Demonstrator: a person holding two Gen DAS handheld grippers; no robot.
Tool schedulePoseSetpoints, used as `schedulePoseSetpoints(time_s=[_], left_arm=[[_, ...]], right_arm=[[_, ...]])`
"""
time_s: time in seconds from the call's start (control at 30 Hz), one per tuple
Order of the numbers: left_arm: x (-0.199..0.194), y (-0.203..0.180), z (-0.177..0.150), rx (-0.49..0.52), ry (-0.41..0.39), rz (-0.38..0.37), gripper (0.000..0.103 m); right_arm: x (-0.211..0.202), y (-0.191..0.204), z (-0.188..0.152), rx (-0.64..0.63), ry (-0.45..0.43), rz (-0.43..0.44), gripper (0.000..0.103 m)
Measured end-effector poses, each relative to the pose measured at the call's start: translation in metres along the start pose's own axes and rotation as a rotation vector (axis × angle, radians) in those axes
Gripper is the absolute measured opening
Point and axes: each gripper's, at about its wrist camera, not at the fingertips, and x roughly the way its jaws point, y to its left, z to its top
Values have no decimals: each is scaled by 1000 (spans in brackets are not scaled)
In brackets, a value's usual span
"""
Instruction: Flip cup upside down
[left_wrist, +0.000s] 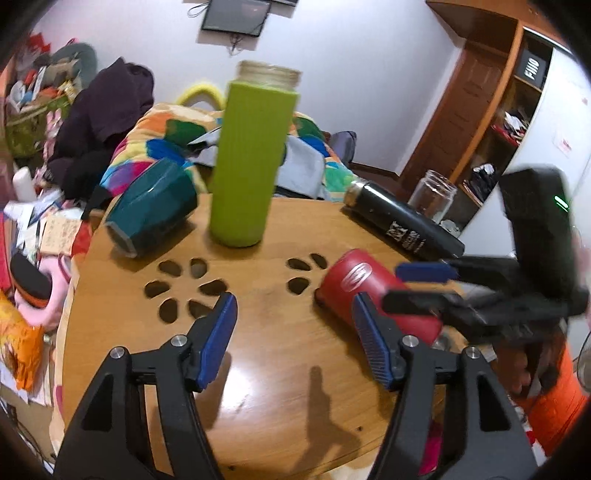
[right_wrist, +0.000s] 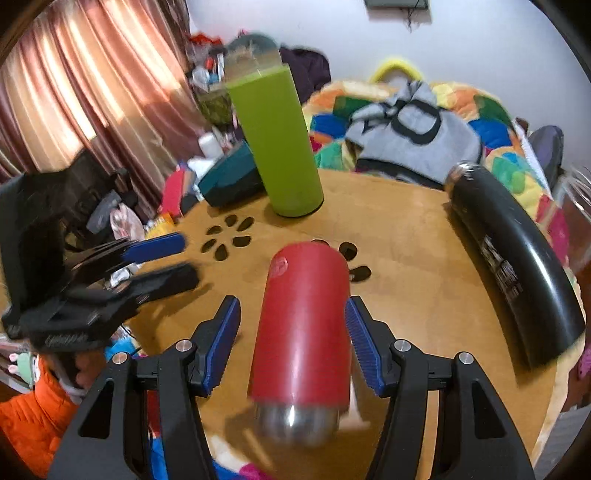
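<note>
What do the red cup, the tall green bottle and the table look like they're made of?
Red cup: likely painted metal, with a glossy sheen and a bare silver steel end. Green bottle: probably a matte, ribbed silicone sleeve over a clear glass neck. Table: wood, varnished; visible grain, soft reflections and flower-shaped cutouts.

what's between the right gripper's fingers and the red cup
Nothing: in the right wrist view the red cup lies between the open right gripper fingers, a sliver of bare table either side.
</note>
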Motion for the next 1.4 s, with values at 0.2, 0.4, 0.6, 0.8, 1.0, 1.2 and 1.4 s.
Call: schedulePoseSetpoints(time_s=[0.2,0.4,0.6,0.8,1.0,1.2,1.4], left_arm=[[1,14,-13,21,7,20,64],[4,14,-25,75,-3,46,64],[-3,5,-31,111,-21,41,64],[-6,-4,-34,119,-19,50,64],[-11,-18,-37,158,-33,52,64],[-14,-30,-42,199,-41,64,65],[-17,-36,-46,215,-54,79,70]], right_arm=[[52,-5,25,-41,223,-23,59],[46,3,20,-57,185,-50,59],[11,21,18,-79,22,-35,58],[-16,41,11,-111,-114,-20,58],[-28,53,1,-140,-201,-53,58],[-32,46,-9,-100,-232,-40,58],[-36,50,-20,-115,-258,-60,58]])
